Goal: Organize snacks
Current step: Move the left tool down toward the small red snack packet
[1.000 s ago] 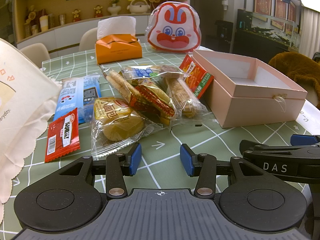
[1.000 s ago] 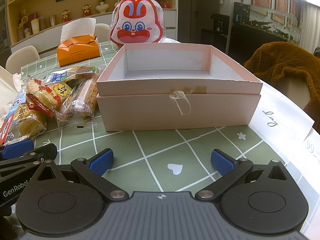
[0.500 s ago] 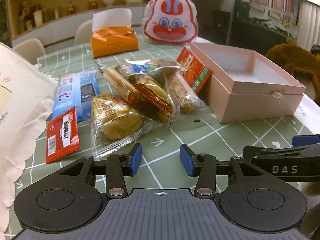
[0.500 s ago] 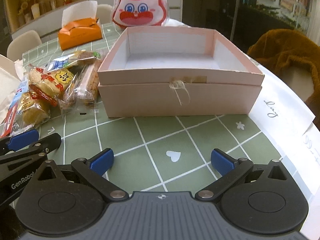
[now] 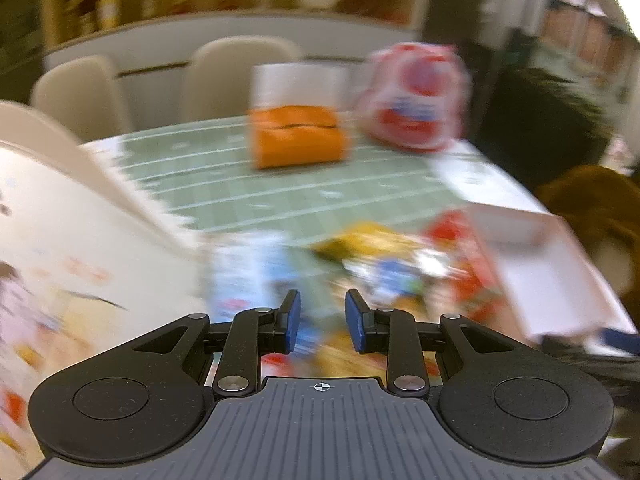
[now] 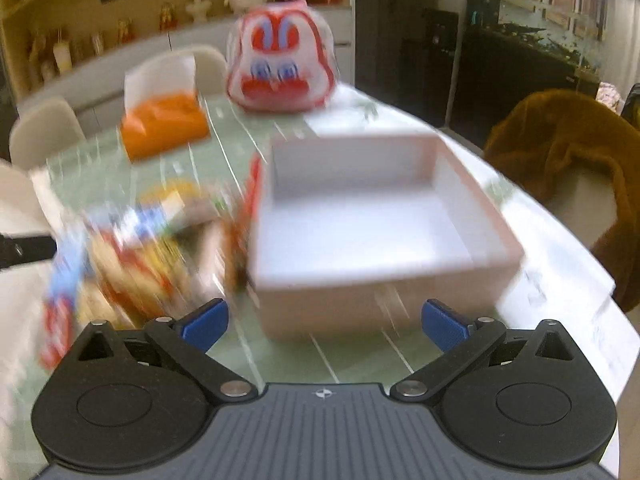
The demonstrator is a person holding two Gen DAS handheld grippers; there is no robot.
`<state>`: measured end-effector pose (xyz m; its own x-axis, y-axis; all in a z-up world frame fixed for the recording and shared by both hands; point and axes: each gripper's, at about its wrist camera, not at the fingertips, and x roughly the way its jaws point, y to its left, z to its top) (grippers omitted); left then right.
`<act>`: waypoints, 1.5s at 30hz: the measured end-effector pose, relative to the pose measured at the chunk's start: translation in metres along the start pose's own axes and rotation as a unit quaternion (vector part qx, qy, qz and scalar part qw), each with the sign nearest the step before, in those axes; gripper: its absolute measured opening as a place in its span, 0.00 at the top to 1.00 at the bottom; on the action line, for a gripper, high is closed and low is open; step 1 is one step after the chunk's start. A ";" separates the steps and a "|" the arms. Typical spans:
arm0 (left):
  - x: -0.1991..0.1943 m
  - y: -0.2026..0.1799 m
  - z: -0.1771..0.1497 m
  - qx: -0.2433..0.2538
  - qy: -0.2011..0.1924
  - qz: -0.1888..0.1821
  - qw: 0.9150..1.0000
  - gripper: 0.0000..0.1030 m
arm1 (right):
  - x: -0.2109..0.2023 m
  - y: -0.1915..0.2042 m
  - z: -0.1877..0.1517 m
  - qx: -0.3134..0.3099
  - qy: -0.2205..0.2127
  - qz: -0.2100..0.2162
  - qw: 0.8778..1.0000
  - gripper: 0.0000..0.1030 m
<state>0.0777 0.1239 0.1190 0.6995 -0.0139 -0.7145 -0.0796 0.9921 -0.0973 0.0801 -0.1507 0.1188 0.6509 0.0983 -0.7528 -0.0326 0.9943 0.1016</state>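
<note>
Both grippers lifted since earlier frame, views now blurred. Left gripper (image 5: 319, 322) closing on nothing; right gripper (image 6: 324, 326) spread wide, empty. Snack pile (image 6: 132, 248) on green table (image 6: 224, 140), just left of pink box (image 6: 360, 232). Box empty: sorting not started.

On the desk (image 6: 560, 248), the snacks (image 6: 132, 248) lie left of the box (image 6: 380, 308); tissue box (image 6: 164, 124) and rabbit bag (image 6: 280, 68) stand behind.

Cream chairs (image 5: 240, 76); wooden shelving (image 6: 80, 20), seemingly ornaments; dark cabinet (image 6: 520, 60).
</note>
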 end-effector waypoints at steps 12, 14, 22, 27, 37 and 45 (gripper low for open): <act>0.082 0.074 -0.032 -0.106 0.128 -0.086 0.982 0.72 | 0.015 0.079 0.000 -0.039 0.079 0.037 0.995 0.00; 0.079 0.076 -0.037 -0.109 0.119 -0.080 0.984 0.72 | 0.018 0.084 -0.014 -0.027 0.101 0.061 0.993 0.00; 0.047 0.082 -0.048 -0.117 0.107 -0.082 0.984 0.72 | 0.053 0.139 -0.025 -0.083 0.146 0.103 0.980 0.18; 0.046 0.088 -0.056 -0.127 0.132 -0.065 0.981 0.72 | 0.066 0.166 -0.017 -0.131 0.126 0.097 0.979 0.23; 0.064 0.058 -0.058 -0.072 0.136 -0.084 0.985 0.66 | 0.071 0.148 -0.015 -0.100 0.128 0.092 0.982 0.47; 0.065 0.028 -0.059 0.029 0.129 -0.081 0.988 0.57 | 0.055 0.115 -0.037 -0.065 0.130 0.072 0.987 0.47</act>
<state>0.0793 0.1435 0.0293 0.4952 -0.1968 -0.8462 0.0651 0.9797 -0.1897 0.0845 -0.0292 0.0649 0.4157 0.2302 -0.8799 -0.2182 0.9644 0.1493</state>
